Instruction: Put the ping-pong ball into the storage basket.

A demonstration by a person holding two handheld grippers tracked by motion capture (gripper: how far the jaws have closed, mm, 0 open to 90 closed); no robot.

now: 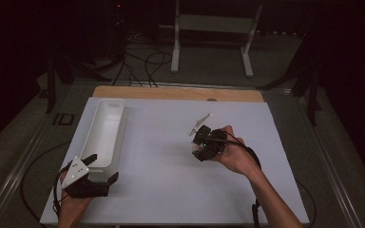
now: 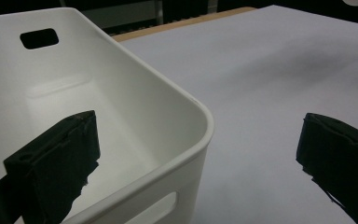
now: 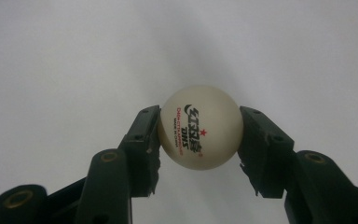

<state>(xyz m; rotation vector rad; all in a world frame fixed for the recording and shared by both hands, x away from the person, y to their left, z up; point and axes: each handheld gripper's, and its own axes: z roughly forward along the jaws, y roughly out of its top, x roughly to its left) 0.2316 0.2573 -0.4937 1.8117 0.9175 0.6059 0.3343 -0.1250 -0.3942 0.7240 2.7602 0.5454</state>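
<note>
Right gripper (image 3: 199,135) has the ball! In the right gripper view the white table-tennis ball (image 3: 199,127) sits dead centre of the frame, squeezed between the two black jaws, one pad pressing its left flank, the other its right. The printed logo with the small red star faces the camera. Behind the ball, pale table surface (image 3: 74,56) fills the top of the frame.

From the high view, that right gripper (image 1: 200,151) sits right of centre, the hand (image 1: 235,154) wrapped around it from the lower right, the forearm running off to the bottom right corner. The ball itself is too small and tucked in to pick out from up here.

Over on the left side, the left gripper (image 1: 102,170) hovers low in the frame, jaws spread wide apart with nothing between the pads. It sits right at the near end of the long white bin (image 1: 105,133), which stretches from the lower left up toward the upper left of the white table top (image 1: 171,190).

In the left gripper view, the bin (image 2: 121,107) takes up the left half, its rounded corner (image 2: 205,116) coming between the two open jaws: one jaw hangs over the bin's inside at lower left, the other stands clear over bare table at the right edge. A handle slot (image 2: 39,38) shows at upper left.
</note>
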